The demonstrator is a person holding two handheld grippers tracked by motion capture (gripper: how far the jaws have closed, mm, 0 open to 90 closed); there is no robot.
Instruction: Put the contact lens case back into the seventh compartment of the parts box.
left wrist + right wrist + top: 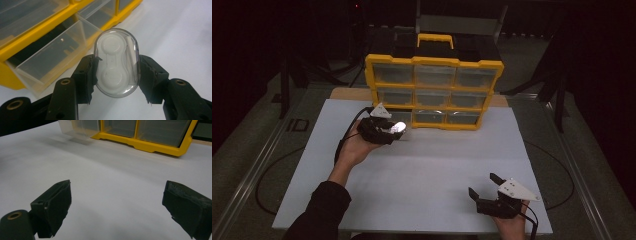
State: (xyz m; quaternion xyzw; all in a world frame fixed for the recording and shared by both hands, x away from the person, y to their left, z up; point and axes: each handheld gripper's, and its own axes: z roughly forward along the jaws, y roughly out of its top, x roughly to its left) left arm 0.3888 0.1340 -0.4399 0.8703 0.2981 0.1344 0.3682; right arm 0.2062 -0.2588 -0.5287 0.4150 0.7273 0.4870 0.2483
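A clear oval contact lens case with two round white wells sits between the pads of my left gripper, which is shut on it. In the high view that left gripper holds the case just in front of the bottom-left drawer of the yellow drawer organizer. That clear drawer is pulled out, and nothing shows inside it. My right gripper rests near the front right of the white board, its jaws wide open with nothing between them; its black pads frame bare board.
The organizer holds three rows of clear drawers and has a yellow handle on top. It stands at the back of the white board. Dark floor and stand legs surround the table.
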